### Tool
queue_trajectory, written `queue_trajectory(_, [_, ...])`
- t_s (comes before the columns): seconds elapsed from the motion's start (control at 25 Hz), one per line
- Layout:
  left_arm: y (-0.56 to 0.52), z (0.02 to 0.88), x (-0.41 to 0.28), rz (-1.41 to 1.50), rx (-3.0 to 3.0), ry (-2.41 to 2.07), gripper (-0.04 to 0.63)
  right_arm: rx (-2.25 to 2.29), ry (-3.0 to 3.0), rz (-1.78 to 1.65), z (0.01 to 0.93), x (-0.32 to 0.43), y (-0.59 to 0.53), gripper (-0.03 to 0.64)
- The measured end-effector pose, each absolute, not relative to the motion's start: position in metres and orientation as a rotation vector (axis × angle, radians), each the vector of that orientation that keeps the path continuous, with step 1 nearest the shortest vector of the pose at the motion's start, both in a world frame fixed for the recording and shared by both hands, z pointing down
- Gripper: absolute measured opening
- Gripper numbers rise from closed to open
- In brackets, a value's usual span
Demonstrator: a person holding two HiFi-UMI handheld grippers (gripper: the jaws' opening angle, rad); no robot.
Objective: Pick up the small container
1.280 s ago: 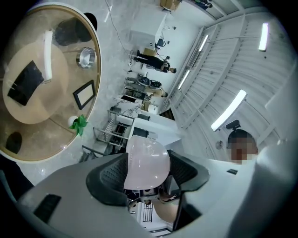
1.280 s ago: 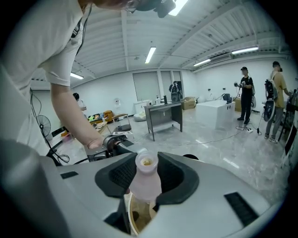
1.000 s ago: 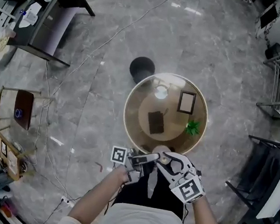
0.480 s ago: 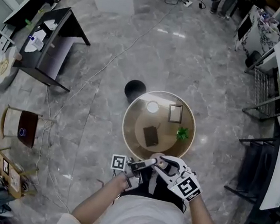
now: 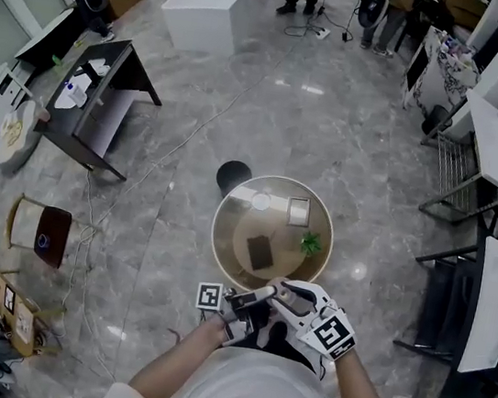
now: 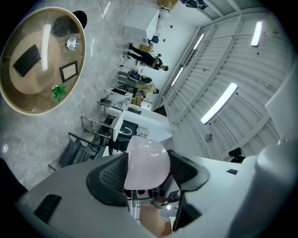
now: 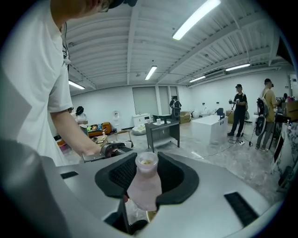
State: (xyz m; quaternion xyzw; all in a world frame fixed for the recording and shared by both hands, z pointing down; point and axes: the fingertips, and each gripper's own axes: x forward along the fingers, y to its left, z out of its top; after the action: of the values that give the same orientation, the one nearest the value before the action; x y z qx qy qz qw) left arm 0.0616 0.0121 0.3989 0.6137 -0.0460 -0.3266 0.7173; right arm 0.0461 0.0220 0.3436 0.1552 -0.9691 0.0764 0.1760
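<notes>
ITEM: small container (image 7: 145, 183), a frosted pink bottle with its neck uncapped.

Head view. The round table (image 5: 218, 235) is smaller and farther below than a second ago, with more floor showing round it. The left tool (image 5: 262, 295) and right tool (image 5: 283, 290) are tip to tip. They overlapped the table's near rim earlier and now sit just off that rim, on the person's side. On the table: dark pad (image 5: 261, 251), frame (image 5: 298, 211), green sprig (image 5: 311, 244), small white dish (image 5: 261, 202), all arranged as before.

Left gripper view. The table lies far below, at upper left. The tool is pinching a pale domed piece (image 6: 146, 158). It may be the bottle's cap, but that cannot be confirmed.

Right gripper view. The table is out of view. The tool is pinching the small container by its body, with a pad on each side and the neck pointing out past them.

Assessment: the container is raised clear of the table. The pick-up appears complete, provided the grip holds.
</notes>
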Motion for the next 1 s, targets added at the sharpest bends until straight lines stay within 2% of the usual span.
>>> queue_trajectory(0.56, [0.075, 0.356, 0.118, -0.813, 1.382, -0.197, 0.290, 0.364, -2.779, 0.140, 0.301, 0.106, 0.087, 0.150])
queue_trajectory(1.0, [0.113, 0.332, 0.098, -0.837, 1.385, -0.225, 0.290, 0.325, -2.845, 0.112, 0.275, 0.088, 0.124, 0.150])
